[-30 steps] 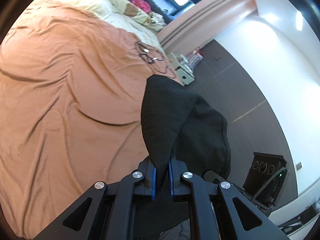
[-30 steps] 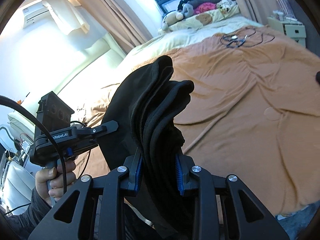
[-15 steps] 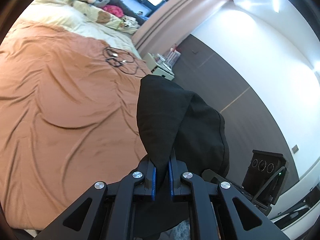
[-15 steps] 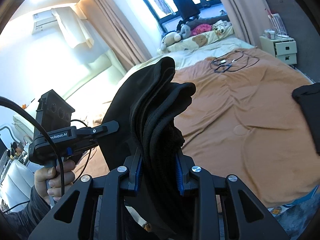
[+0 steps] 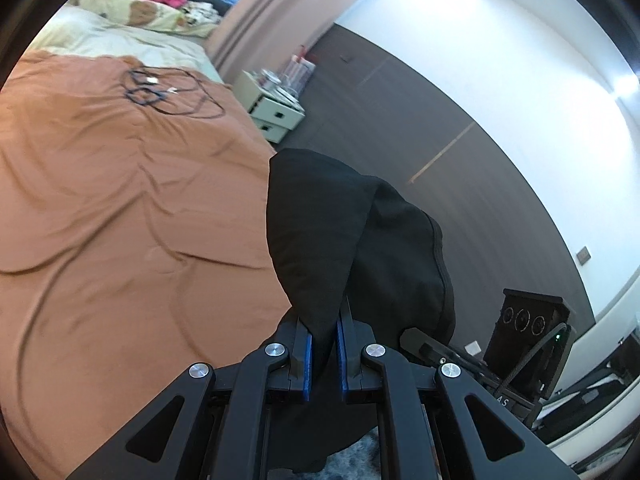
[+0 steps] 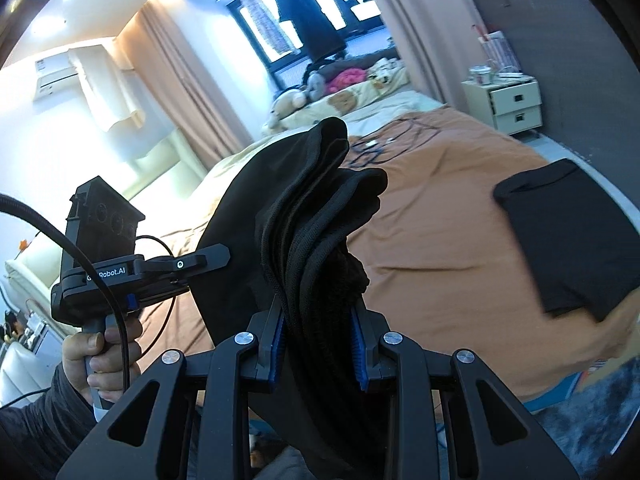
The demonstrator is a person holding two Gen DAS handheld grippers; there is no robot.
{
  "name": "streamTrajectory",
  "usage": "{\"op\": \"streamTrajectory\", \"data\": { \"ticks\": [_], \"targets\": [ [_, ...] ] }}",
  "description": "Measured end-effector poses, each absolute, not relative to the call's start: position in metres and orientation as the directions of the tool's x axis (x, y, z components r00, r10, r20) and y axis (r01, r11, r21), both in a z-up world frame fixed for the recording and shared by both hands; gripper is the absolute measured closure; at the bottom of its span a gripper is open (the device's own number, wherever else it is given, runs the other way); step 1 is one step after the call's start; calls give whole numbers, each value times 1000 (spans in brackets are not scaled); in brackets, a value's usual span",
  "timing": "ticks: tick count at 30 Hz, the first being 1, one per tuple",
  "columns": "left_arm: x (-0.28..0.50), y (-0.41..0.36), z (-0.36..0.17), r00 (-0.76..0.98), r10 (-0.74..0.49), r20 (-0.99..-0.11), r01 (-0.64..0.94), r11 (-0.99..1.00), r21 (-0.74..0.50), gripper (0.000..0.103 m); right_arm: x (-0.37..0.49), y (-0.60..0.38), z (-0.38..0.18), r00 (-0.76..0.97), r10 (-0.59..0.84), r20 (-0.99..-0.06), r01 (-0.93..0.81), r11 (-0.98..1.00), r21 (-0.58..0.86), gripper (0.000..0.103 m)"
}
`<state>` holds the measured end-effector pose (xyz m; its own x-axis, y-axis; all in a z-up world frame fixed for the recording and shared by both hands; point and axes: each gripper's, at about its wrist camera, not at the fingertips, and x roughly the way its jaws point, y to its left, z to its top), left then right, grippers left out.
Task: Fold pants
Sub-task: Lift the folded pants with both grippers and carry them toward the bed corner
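While the left gripper [image 5: 323,346] is clamped on a thin fold of the black pants [image 5: 320,240], the right gripper [image 6: 318,346] is closed around a much thicker bunch of the same garment [image 6: 316,216], several layers with ribbed edges showing between its blue pads. The pants hang in the air between the two tools, above the near edge of the bed [image 5: 120,200] and not resting on it. I judge the cloth soft, limp and light: it droops below both grips and keeps no shape of its own, so it is best taken at hems or the waistband, with the layers pinched together so none slips free. A second dark folded garment [image 6: 572,236] lies flat on the orange bedspread to the right. Cables [image 5: 168,96] lie farther up the bed. A bedside drawer unit [image 5: 276,112] stands beyond; its drawers are shut, so their contents cannot be told.
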<state>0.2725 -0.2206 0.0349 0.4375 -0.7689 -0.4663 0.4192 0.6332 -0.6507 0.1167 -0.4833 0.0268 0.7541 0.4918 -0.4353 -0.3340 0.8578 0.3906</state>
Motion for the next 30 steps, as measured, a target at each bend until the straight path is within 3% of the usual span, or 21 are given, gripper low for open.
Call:
{"op": "streamTrajectory", "data": {
  "ticks": [30],
  "targets": [
    [375,-429,11,184,-880,-438,529,464,-710,93,68,-511,74,831,225,-509,-119,965,232,80]
  ]
}}
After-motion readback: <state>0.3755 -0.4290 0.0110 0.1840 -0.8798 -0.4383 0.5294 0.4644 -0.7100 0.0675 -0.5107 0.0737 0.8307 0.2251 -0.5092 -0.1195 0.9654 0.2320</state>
